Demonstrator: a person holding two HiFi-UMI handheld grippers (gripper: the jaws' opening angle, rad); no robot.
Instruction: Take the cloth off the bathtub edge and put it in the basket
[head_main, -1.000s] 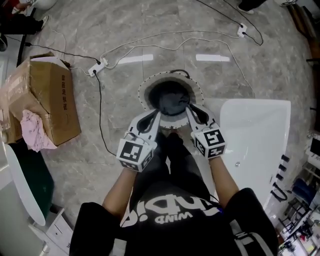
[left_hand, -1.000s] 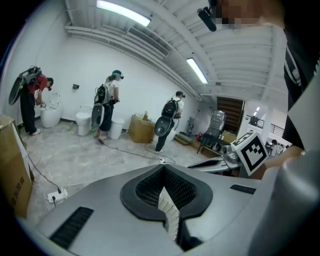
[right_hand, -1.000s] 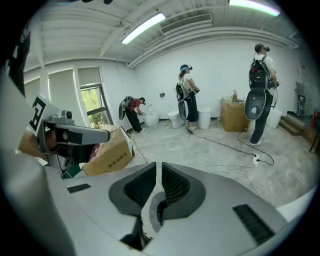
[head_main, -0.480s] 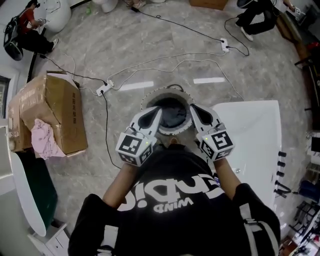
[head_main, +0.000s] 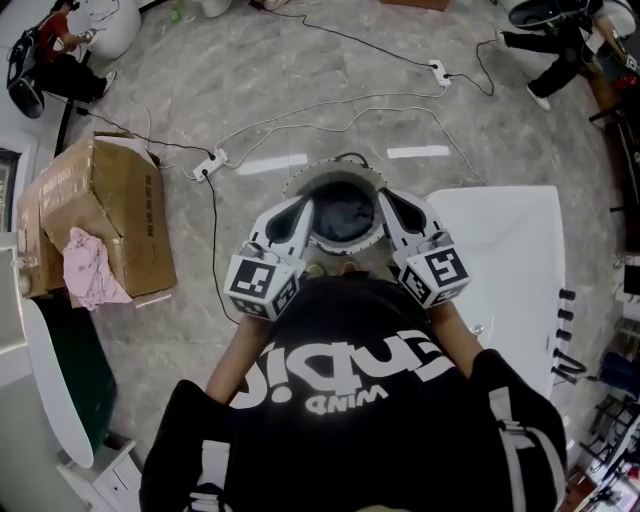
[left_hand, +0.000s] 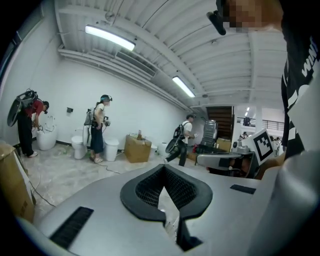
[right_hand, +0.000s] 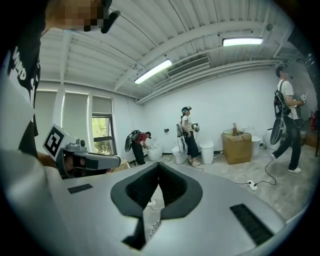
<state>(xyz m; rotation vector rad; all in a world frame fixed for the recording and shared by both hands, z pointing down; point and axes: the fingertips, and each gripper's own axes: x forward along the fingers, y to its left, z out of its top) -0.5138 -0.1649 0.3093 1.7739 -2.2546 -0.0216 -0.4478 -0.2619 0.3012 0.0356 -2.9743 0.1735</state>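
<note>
Grey floor (head_main: 300, 80) carries basket (head_main: 335, 168), cardboard box (head_main: 120, 215), seemingly a bathtub (head_main: 510, 260), cables (head_main: 330, 110).

The basket's (head_main: 345, 170) mouth is free from above, and the closed left tongs (head_main: 303, 208) and right tongs (head_main: 386, 203) flank it. On the right the bathtub (head_main: 505, 260) stands just beside the basket and blocks that side. On the left, bare floor (head_main: 240, 90) runs to the cardboard box (head_main: 110, 210), crossed by a cable (head_main: 213, 240). On the far side, a power strip (head_main: 207, 163) and more cables lie flat.
</note>
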